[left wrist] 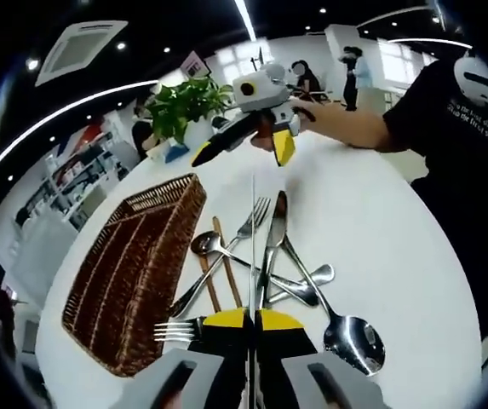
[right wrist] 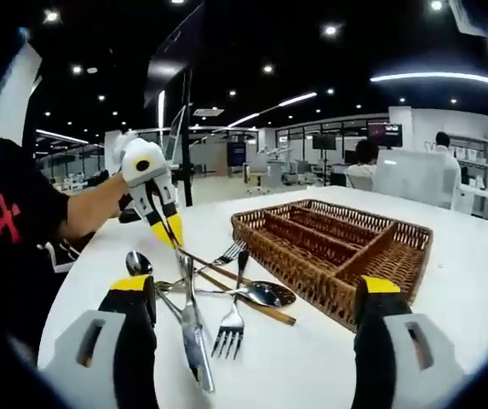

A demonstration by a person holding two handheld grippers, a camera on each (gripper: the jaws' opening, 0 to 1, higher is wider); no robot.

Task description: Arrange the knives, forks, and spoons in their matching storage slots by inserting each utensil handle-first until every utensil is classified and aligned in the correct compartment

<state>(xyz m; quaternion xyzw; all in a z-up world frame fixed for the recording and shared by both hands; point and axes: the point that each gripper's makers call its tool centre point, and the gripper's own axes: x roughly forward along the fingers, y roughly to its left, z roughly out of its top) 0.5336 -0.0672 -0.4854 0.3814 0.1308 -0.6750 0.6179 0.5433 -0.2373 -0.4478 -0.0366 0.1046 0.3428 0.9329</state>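
While the wicker tray (right wrist: pixel 337 247) near the table's (right wrist: pixel 473 290) middle holds nothing in its slots, we see the utensils (right wrist: pixel 218 294) heaped beside it. Our left gripper (right wrist: pixel 165 223) is pressed closed, empty; our right gripper (right wrist: pixel 256 294) gapes wide.

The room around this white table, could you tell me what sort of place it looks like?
Probably an open-plan office or lab: ceiling strip lights, a wall screen and people at desks lie behind the white table.
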